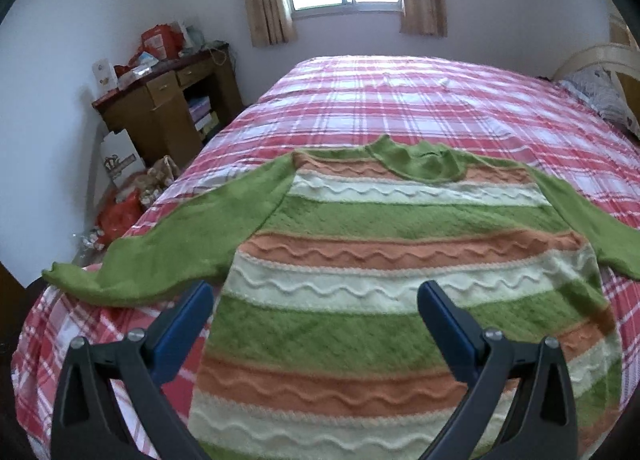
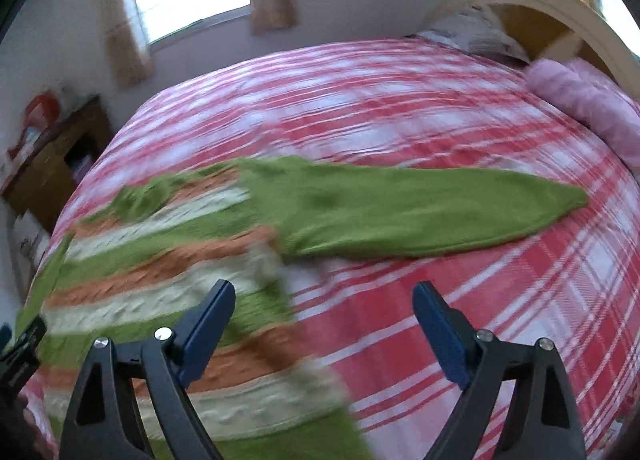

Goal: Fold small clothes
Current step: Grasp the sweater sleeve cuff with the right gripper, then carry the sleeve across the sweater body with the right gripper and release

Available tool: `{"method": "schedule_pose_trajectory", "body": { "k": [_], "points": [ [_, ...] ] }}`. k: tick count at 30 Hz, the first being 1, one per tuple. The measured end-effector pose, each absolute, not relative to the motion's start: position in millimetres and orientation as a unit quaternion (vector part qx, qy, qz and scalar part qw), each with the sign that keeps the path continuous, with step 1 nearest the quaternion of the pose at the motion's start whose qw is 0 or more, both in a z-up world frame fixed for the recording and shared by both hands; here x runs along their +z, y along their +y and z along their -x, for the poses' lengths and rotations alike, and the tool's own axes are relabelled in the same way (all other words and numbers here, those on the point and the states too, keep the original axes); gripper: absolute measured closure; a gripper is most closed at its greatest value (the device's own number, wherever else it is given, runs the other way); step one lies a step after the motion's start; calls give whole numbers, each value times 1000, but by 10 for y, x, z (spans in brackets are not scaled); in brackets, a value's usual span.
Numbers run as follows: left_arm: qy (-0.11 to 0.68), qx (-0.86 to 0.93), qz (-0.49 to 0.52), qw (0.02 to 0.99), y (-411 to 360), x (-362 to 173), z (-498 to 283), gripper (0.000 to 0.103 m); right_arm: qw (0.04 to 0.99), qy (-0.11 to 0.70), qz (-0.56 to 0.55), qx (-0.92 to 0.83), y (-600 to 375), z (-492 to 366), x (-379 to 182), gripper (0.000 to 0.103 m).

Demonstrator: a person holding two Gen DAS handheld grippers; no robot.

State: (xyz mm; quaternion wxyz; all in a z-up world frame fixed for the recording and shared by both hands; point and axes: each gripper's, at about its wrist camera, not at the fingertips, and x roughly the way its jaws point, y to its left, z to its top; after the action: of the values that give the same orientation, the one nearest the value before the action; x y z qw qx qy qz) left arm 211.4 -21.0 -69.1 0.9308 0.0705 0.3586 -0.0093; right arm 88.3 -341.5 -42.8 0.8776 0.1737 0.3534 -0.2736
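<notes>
left wrist: left gripper (image 1: 316, 302) apart above sweater (image 1: 360, 260); right gripper (image 2: 324, 300) apart; desk (image 1: 168, 107) cubby holds boxes.

Fuzzy knit sweater (image 1: 360, 260); woven plaid bedspread (image 1: 400, 99); wooden desk (image 1: 160, 111).

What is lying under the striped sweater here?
The striped sweater lies spread flat on the red plaid bedspread, sleeves out to both sides. The bedspread shows all around it; whatever lies directly beneath the sweater's body is covered and cannot be seen.
</notes>
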Motion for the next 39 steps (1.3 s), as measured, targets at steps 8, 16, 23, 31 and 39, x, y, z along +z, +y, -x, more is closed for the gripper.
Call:
{"method": "schedule_pose_trajectory", "body": {
  "k": [8, 16, 23, 31, 39],
  "points": [
    [358, 45, -52, 931, 71, -917, -2365, 0, 799, 302, -322, -408, -5210, -167, -545, 40],
    [377, 54, -37, 924, 137, -1240, -2502, 0, 765, 262, -405, -426, -5894, 80, -825, 40],
    [403, 30, 18, 915, 292, -1340, -2558, 0, 774, 313, -330, -441, -5894, -396, -873, 59],
    [401, 26, 15, 916, 275, -1363, -2570, 0, 810, 271, -362, -373, -5841, -344, -723, 97],
    [397, 23, 18, 918, 288, -1365, -2562, 0, 892, 241, -296, -243, -4826, -742, 172, 97]
  ]
}}
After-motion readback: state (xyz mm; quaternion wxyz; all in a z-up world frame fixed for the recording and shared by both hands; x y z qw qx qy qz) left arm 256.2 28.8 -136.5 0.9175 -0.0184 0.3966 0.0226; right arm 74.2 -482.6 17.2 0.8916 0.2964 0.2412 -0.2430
